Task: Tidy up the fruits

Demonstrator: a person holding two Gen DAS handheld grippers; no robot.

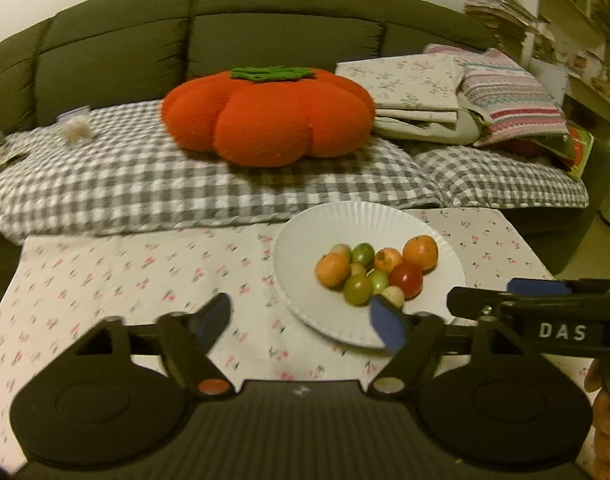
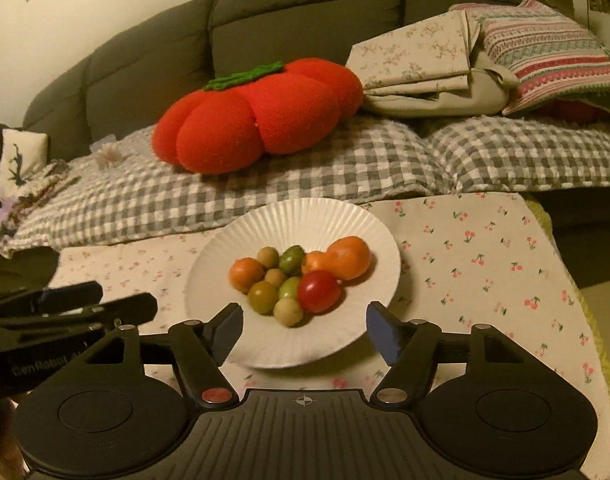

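Note:
A white paper plate [image 1: 305, 248] [image 2: 305, 220] sits on a cherry-print cloth and holds several small fruits in a cluster. Among them are a large orange [image 1: 421, 252] [image 2: 349, 258], a smaller orange [image 1: 331, 269] [image 2: 246, 274], a red tomato [image 1: 405, 279] [image 2: 319, 291] and a green fruit [image 1: 358, 289] [image 2: 263, 297]. My left gripper [image 1: 301, 312] is open and empty, just left of the plate's near edge. My right gripper [image 2: 305, 318] is open and empty over the plate's near rim. Each shows side-on in the other's view, the right gripper [image 1: 485, 294] and the left gripper [image 2: 127, 296].
The cherry-print cloth [image 1: 125, 280] [image 2: 485, 260] covers the low table. Behind it a sofa carries a grey checked blanket [image 1: 145, 176], a red pumpkin cushion [image 1: 265, 116] [image 2: 257, 116] and folded linens [image 1: 425, 88]. Shelves [image 1: 585, 20] stand at the far right.

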